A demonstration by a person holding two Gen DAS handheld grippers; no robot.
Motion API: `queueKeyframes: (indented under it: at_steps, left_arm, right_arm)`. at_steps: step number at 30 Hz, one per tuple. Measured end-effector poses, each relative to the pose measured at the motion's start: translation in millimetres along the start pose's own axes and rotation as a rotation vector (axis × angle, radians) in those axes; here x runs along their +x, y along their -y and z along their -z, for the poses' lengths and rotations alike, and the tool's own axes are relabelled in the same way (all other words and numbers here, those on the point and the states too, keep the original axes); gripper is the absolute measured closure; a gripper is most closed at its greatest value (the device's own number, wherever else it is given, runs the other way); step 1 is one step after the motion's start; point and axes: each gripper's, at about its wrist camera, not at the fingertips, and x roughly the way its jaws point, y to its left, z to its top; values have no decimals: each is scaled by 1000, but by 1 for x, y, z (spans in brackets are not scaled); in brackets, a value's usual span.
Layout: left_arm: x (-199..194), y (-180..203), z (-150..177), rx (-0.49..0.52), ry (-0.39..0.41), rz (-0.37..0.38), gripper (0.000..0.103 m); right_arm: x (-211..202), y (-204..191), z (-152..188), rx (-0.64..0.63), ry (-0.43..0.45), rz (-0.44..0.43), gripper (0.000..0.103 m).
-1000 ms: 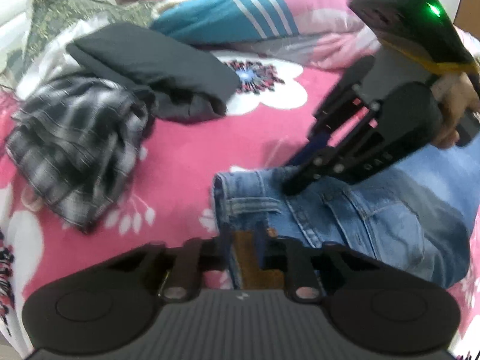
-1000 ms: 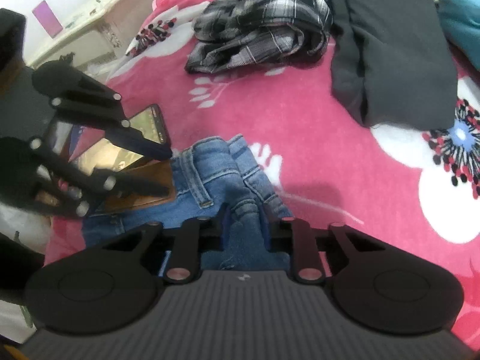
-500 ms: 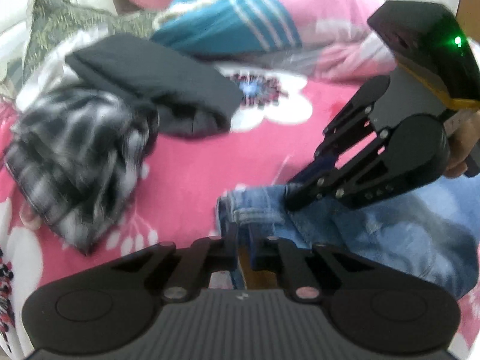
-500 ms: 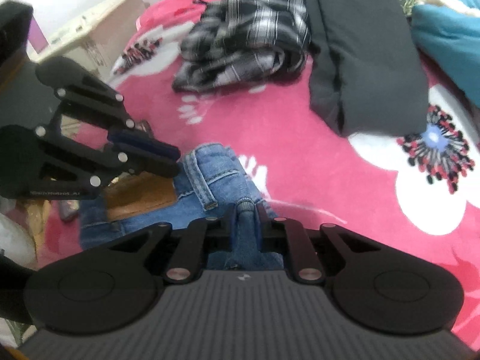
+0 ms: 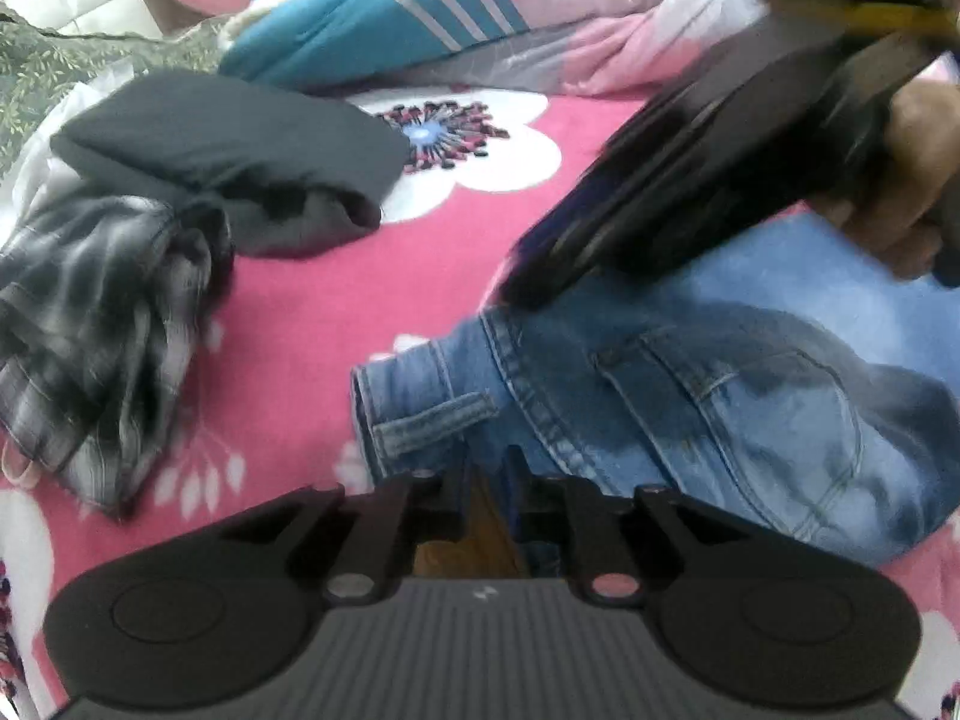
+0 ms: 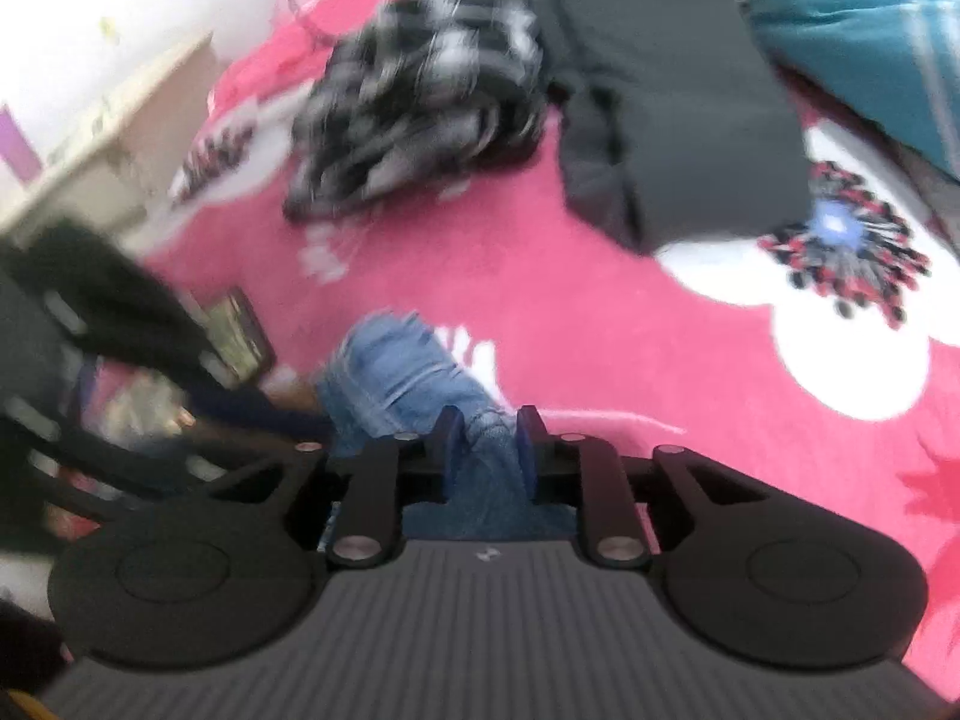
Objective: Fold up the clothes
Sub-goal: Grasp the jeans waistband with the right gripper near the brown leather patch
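Blue jeans [image 5: 690, 396] lie on the pink floral bedsheet [image 5: 336, 276], waistband to the left. My left gripper [image 5: 486, 480] is shut on the waistband edge, where a brown leather patch shows between the fingers. Blurred by motion, my right gripper [image 5: 519, 294] comes in from the upper right onto the far side of the waistband, held by a hand [image 5: 900, 180]. In the right wrist view the right gripper [image 6: 487, 441] is shut on a raised fold of the jeans [image 6: 396, 372]. The left gripper [image 6: 294, 420] is a dark blur at left.
A folded black garment [image 5: 228, 144] and a crumpled plaid shirt [image 5: 102, 312] lie at the left. A teal striped cloth [image 5: 372, 18] and pink bedding are piled behind. A phone [image 6: 237, 333] lies by the jeans. A pale bedside table [image 6: 120, 132] stands beyond the bed's edge.
Both grippers' fingers have narrowed onto the denim. The right gripper has swung higher and closer in the left view, and both views have shifted with motion blur.
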Motion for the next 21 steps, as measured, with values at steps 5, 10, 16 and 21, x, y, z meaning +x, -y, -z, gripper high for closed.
queueKeyframes:
  at_steps: [5, 10, 16, 21]
  left_arm:
    - [-6, -3, -6, -6, 19, 11, 89]
    - [2, 8, -14, 51, 38, 20, 89]
    - [11, 11, -12, 90, 43, -9, 96]
    - [19, 15, -10, 123, 46, -32, 97]
  right_arm:
    - [-68, 18, 25, 86, 51, 169, 78]
    - [-60, 4, 48, 57, -5, 133, 79]
    - [0, 15, 60, 101, -10, 227, 86]
    - [-22, 8, 54, 123, 37, 275, 85]
